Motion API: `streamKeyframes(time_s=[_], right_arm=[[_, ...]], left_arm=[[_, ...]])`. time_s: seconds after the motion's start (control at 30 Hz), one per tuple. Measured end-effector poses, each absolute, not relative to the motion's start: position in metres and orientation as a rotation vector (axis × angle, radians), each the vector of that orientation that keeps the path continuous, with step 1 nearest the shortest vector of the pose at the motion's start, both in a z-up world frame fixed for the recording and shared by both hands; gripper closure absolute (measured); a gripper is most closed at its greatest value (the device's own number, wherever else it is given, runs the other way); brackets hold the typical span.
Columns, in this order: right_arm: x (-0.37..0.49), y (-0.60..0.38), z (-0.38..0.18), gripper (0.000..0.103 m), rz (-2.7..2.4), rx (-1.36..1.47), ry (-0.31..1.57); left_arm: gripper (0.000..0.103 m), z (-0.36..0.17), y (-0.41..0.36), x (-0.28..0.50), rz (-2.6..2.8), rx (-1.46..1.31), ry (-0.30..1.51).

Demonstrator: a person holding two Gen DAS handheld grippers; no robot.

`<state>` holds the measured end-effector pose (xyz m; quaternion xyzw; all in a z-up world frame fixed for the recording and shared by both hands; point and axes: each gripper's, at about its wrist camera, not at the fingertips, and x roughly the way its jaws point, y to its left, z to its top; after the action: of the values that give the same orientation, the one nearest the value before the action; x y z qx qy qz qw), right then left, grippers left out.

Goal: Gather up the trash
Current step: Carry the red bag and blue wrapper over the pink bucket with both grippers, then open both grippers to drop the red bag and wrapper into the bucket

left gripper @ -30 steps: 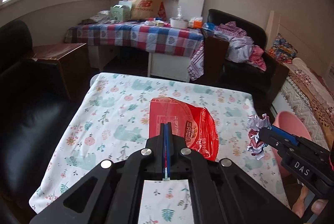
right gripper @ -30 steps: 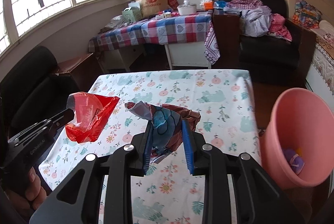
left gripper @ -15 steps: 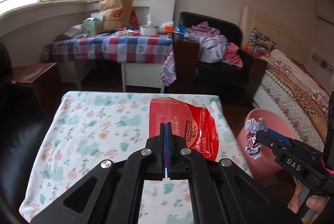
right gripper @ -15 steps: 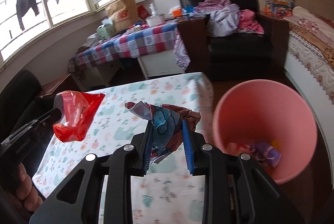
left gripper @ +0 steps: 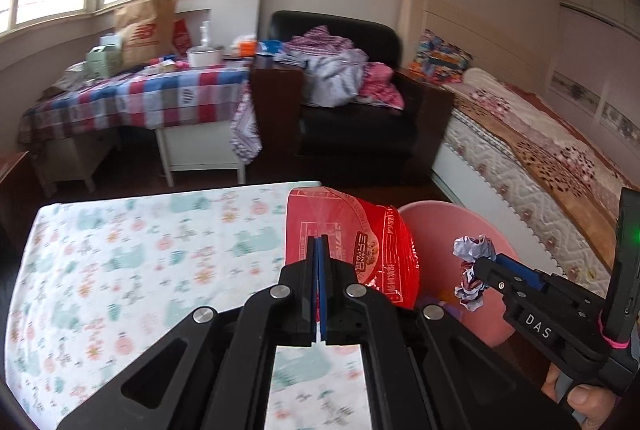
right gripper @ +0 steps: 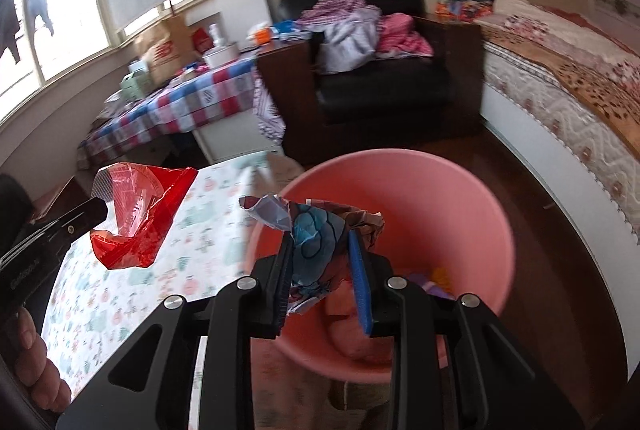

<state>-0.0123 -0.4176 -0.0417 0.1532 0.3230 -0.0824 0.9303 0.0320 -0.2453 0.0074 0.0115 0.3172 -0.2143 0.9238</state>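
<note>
My left gripper (left gripper: pixel 319 250) is shut on a red plastic wrapper (left gripper: pixel 360 250) and holds it above the table's right edge, beside the pink bin (left gripper: pixel 444 226). The wrapper also shows in the right wrist view (right gripper: pixel 136 218). My right gripper (right gripper: pixel 324 254) holds a crumpled blue and brown wrapper (right gripper: pixel 316 234) over the open mouth of the pink bin (right gripper: pixel 440 197). Its jaws stand a little wider apart than before, with the wrapper still between them. In the left wrist view the crumpled wrapper (left gripper: pixel 472 270) hangs over the bin. Some trash lies at the bin's bottom.
A low table with a floral cloth (left gripper: pixel 140 262) stands left of the bin. A bed (left gripper: pixel 540 157) lies to the right. A black armchair with clothes (left gripper: pixel 344 85) and a checked-cloth table (left gripper: pixel 140 97) stand at the back.
Both grippers have swung right from over the table toward the pink bin. The right gripper now hangs over the bin's mouth and its jaws have widened slightly.
</note>
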Motion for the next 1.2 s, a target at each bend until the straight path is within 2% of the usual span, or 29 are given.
streamKeyframes(time_s=[0.63,1.2], right_arm=[[-0.011,-0.481,-0.074,0.075,-0.245,0.408,0.721],[-0.013,-0.489,-0.088,0.075,-0.275,0.442,0.749]], left_arm=[[0.103,-0.041,-0.347,0.049,-0.602,0.083,0.781],[0.103,-0.068,-0.358,0.044,-0.623,0.111,0.835]])
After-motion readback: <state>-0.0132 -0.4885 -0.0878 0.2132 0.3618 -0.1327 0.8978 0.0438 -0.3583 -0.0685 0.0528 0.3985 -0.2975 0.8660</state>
